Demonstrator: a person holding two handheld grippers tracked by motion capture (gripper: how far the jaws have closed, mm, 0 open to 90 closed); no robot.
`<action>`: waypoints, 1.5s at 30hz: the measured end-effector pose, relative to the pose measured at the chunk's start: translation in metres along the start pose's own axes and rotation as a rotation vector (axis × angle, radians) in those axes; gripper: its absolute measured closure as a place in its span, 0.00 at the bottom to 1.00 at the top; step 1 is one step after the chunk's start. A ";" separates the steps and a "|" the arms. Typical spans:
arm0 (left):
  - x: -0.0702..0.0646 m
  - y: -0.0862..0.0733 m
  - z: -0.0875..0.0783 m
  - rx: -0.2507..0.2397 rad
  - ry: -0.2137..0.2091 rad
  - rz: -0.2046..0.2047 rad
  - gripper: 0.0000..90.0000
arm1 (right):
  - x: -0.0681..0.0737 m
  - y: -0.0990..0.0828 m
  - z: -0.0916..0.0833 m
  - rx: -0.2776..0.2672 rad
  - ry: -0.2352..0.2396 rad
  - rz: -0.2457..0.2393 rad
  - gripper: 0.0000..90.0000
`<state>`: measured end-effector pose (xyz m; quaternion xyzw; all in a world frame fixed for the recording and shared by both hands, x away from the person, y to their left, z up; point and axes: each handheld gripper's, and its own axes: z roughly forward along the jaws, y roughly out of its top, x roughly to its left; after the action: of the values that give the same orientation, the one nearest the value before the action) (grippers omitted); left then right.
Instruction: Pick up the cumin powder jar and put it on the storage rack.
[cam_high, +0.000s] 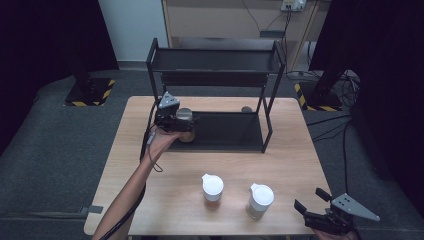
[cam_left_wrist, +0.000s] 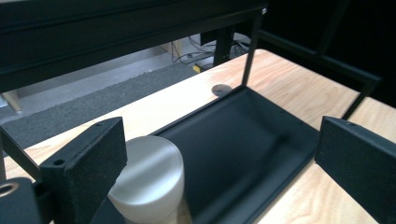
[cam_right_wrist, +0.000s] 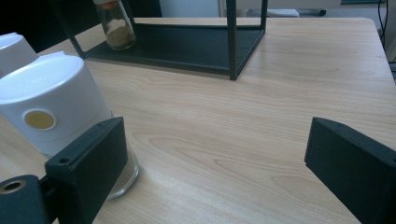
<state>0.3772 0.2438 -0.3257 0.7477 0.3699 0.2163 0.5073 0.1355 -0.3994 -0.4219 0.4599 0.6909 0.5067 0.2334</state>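
grey carpet and dark curtains surround a wooden surface (cam_high: 150, 150) carrying a black two-tier rack (cam_high: 215, 65).

high view: left tool (cam_high: 189, 126) sits at the left end of the rack's lower tray (cam_high: 235, 131), with a silver-lidded spice jar (cam_high: 184, 116) right at its jaws. two white-capped jars stand on the near part of the surface: one left (cam_high: 212, 186), one right (cam_high: 260, 196). right tool (cam_high: 307, 200) rests at the near right corner, jaws spread, holding nothing.

left gripper view: jaws stand wide apart. the silver-lidded spice jar (cam_left_wrist: 149, 179) stands low beside the left jaw, at the edge of the lower tray (cam_left_wrist: 243, 135); the pads do not press on it. whether the left pad brushes the lid cannot be told.

right gripper view: jaws spread over bare surface (cam_right_wrist: 261, 107). the nearer white-capped jar (cam_right_wrist: 51, 109) stands just beside the left jaw, not between the pads. the spice jar (cam_right_wrist: 116, 30) is seen far off, standing on the rack's tray.

assessment: the placing step looks complete, with the first jar released on the lower tray. next move, as judged, calls for withdrawing the left tool clear without tipping that jar, then taking a white-capped jar squarely by its body, upright, and carrying it under the upper tier.
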 end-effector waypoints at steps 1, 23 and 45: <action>0.000 0.000 0.000 0.000 0.000 0.000 0.01 | 0.000 0.000 0.000 0.000 0.000 0.000 0.07; -0.015 -0.005 -0.078 -0.099 -0.162 0.083 0.03 | 0.001 0.001 0.001 0.005 -0.001 -0.008 0.07; -0.026 -0.076 -0.133 -0.161 -0.201 0.057 0.03 | 0.002 0.002 0.002 0.012 -0.005 -0.013 0.07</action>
<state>0.2426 0.3194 -0.3427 0.7326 0.2772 0.1835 0.5940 0.1364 -0.3966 -0.4209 0.4578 0.6964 0.4999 0.2356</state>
